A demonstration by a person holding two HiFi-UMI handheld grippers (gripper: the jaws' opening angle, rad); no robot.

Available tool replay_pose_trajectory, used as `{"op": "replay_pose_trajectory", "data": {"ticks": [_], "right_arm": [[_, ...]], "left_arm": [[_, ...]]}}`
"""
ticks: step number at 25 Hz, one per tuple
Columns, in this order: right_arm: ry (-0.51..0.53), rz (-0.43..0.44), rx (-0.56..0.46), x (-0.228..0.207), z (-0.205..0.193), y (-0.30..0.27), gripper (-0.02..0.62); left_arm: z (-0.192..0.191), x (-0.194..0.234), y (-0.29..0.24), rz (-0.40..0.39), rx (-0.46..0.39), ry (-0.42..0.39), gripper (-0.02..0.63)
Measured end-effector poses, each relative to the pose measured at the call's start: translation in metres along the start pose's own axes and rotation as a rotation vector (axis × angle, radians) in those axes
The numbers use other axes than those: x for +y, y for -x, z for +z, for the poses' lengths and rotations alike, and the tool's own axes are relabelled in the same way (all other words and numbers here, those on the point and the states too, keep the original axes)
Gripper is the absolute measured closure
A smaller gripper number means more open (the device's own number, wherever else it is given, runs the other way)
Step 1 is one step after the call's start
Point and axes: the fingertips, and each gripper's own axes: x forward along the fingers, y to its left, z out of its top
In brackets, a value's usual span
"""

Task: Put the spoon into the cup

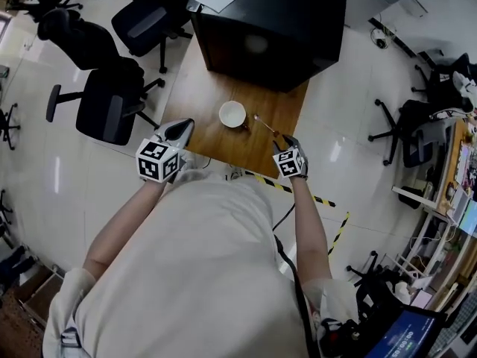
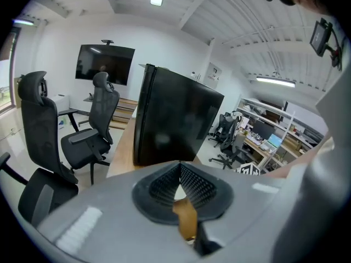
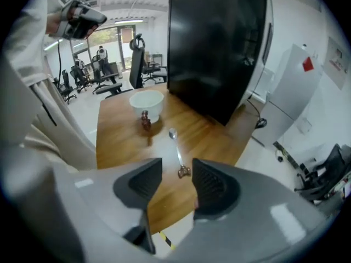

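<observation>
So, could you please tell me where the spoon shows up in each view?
Head view: spoon right of centre, just right of the cup.
Left gripper view: not in it.
Right gripper view: spoon at centre, below the cup.
Shared landmark: the black cabinet.

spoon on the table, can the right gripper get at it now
Probably yes: the right gripper, jaws open, points at the handle end of the spoon, with only bare table around it; the cup stands clear beyond.
</observation>
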Motion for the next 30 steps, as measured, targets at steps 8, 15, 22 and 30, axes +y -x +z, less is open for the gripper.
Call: {"op": "replay_pose_trajectory", "data": {"ticks": [8, 15, 22, 30], "right_arm": [[0.171, 0.127, 0.104, -0.011, -0.029, -0.044, 0.422], [0.257, 0.197, 0.133, -0.016, -0.031, -0.068, 0.422], [0.300, 0.266, 0.139, -0.009, -0.033, -0.079, 0.422], [0.285, 0.279, 0.140, -0.008, -0.034, -0.080, 0.466]], "left_arm": [[-0.014, -0.007, 0.009, 0.130, 0.002, 0.071, 0.606], [-0.022, -0.013, 0.018, 0.217, -0.009, 0.114, 0.606], [-0.031, -0.017, 0.023, 0.282, -0.015, 0.156, 0.606], [-0.040, -0.016, 0.032, 0.323, -0.030, 0.194, 0.606]]}}
